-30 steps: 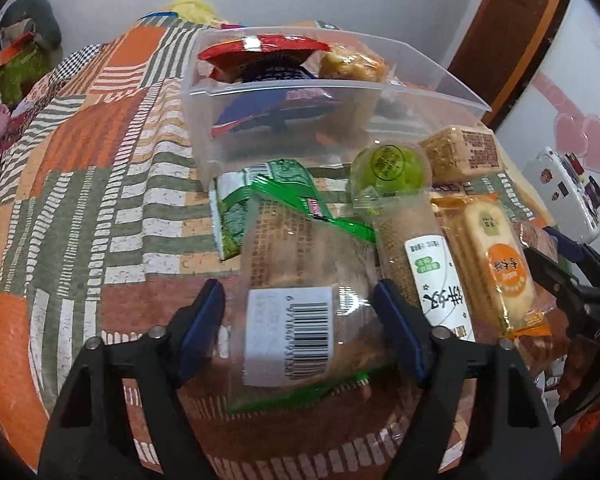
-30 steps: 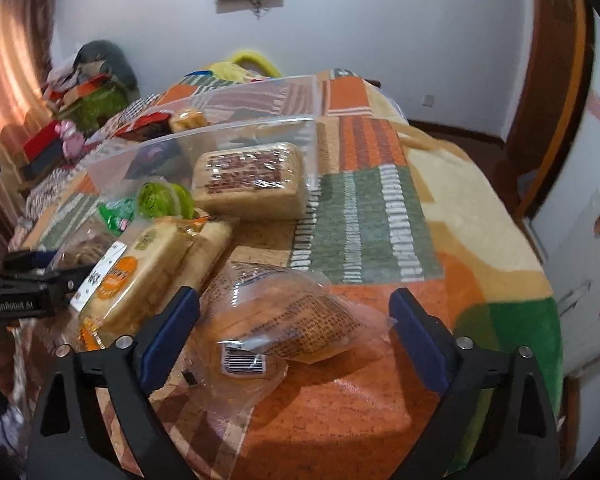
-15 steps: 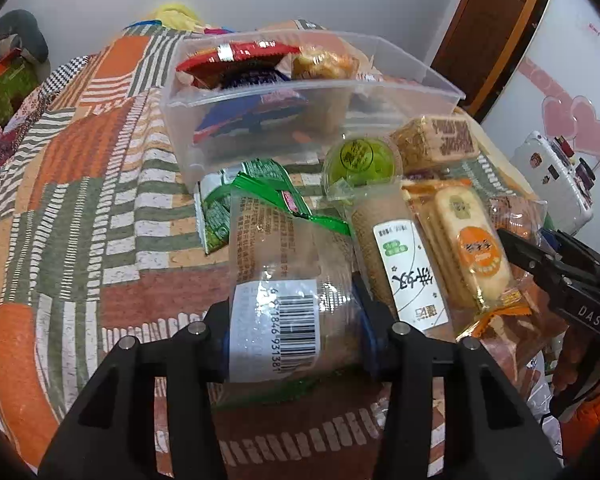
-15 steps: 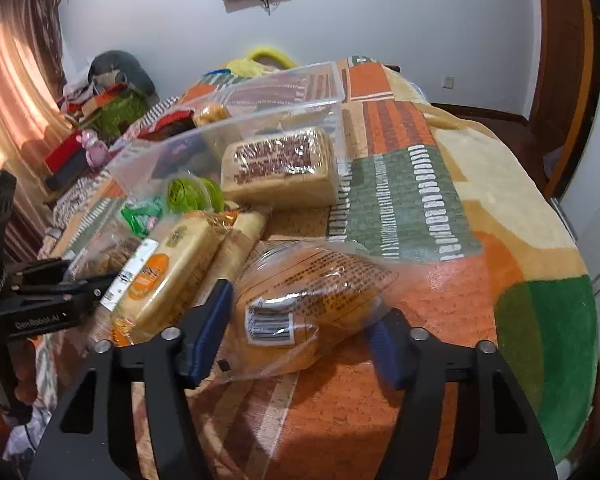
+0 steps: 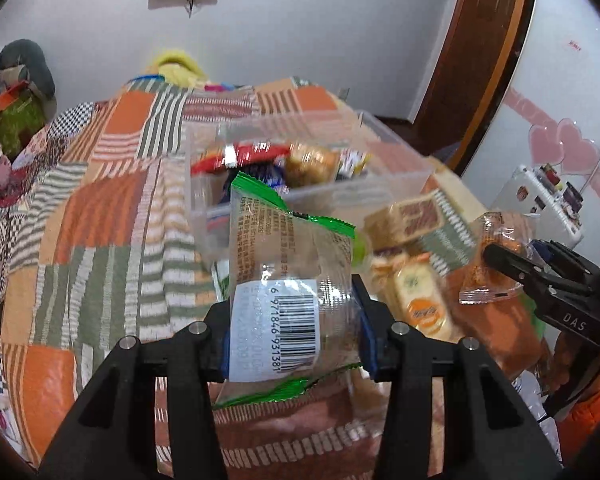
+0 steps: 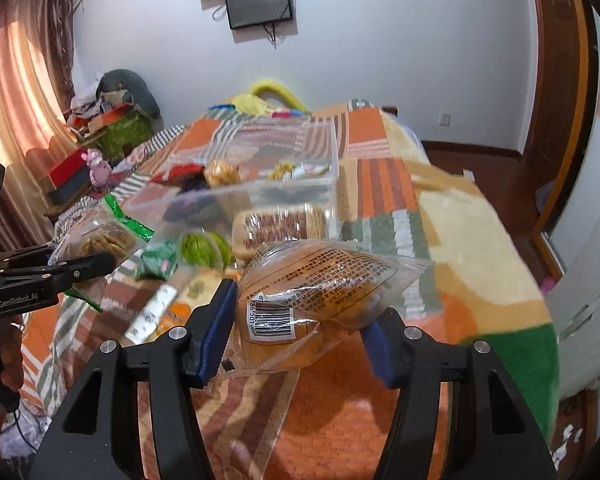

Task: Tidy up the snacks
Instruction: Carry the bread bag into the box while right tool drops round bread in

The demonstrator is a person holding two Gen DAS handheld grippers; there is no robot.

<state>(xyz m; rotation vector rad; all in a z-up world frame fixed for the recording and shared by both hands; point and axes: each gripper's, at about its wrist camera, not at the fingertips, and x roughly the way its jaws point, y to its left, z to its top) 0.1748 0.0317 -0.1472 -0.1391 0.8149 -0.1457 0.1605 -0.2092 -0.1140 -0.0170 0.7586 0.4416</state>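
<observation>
Both pkts lifted, L tongs (image 5: 296, 330) pinch green-edged snack (image 5: 290, 268), R tongs (image 6: 300, 330) pinch bun (image 6: 324, 284), clear bin (image 5: 380, 190) ahead

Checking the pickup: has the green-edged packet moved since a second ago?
Yes. The green-edged packet has risen off the blanket, now overlapping the clear bin behind.
</observation>
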